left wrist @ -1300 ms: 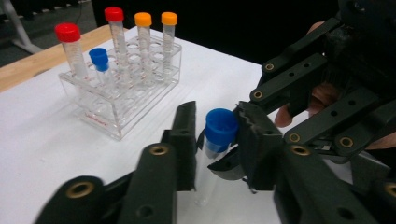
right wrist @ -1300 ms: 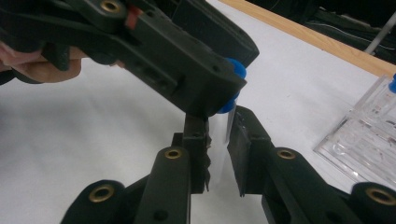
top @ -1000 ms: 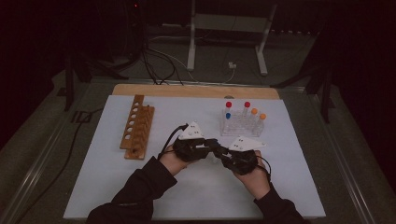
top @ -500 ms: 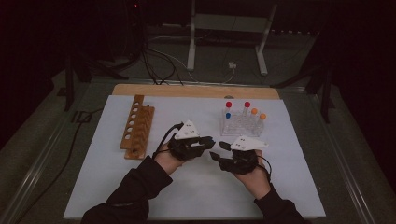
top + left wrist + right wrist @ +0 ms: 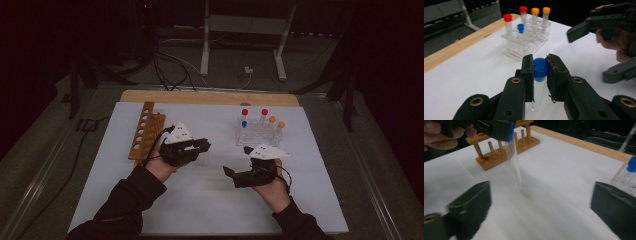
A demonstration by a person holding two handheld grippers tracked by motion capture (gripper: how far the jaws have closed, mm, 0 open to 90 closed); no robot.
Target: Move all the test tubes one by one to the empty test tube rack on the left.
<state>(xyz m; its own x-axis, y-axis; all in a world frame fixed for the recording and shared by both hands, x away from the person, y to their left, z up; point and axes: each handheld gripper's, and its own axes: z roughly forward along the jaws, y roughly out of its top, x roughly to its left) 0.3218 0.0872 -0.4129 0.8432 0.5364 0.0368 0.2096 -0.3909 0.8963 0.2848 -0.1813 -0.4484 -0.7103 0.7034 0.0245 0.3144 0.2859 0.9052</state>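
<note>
Left gripper view: left gripper (image 5: 540,68) clenched on blue cap (image 5: 540,68) of tube (image 5: 538,96), held up over table (image 5: 150,195). Right gripper (image 5: 238,161) has just been opening, nothing between jaws. Tube looks light, thin, smooth, likely breaks easy. Best hold at cap, gentle squeeze.

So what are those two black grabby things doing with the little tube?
A person holds tongs in each hand over a white table. The left tongs pinch a clear tube with a blue cap, hanging upright. The right tongs have just been opening, with nothing between them. A clear rack of capped tubes and a wooden rack stand behind.
</note>
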